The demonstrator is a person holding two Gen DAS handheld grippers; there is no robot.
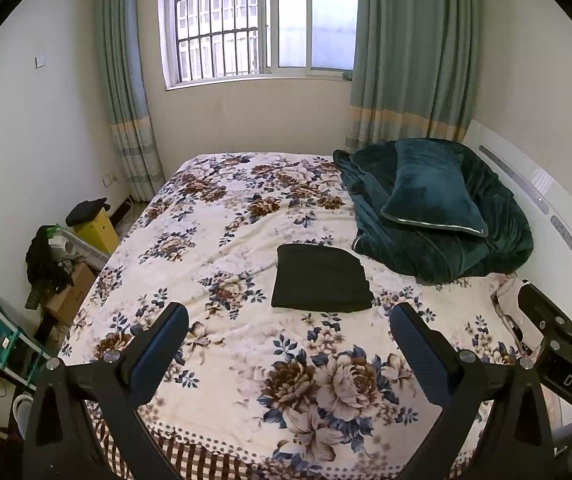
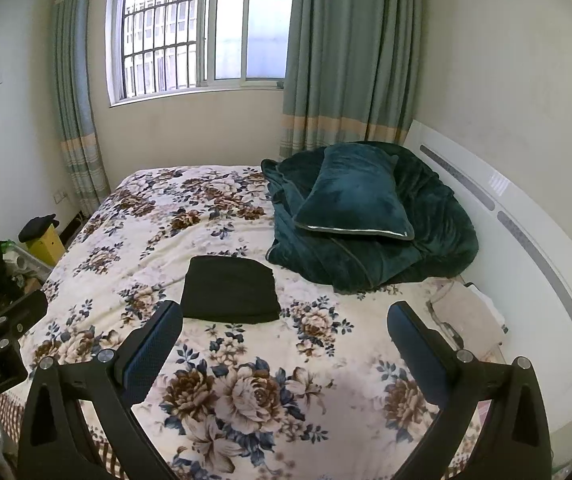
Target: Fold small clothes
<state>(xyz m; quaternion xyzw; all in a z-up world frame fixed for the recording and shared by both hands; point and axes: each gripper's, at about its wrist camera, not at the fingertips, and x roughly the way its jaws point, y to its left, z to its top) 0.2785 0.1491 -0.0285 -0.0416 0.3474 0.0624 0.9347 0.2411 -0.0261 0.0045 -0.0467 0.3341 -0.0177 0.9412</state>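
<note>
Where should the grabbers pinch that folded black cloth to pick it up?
Probably at the near edge of the folded black cloth, one open gripper per near corner, coming from the bed's foot. It lies flat, with its layers stacked thick there.

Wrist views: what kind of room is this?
A home bedroom, most likely. A bed with a floral cover fills the view, a dark green pillow sits on a bunched blanket by the headboard, and a folded black garment lies mid-bed.

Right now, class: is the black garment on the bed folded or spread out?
Folded. The black garment lies as a compact, layered rectangle on the floral bedspread, stacked edges showing at its right side.
</note>
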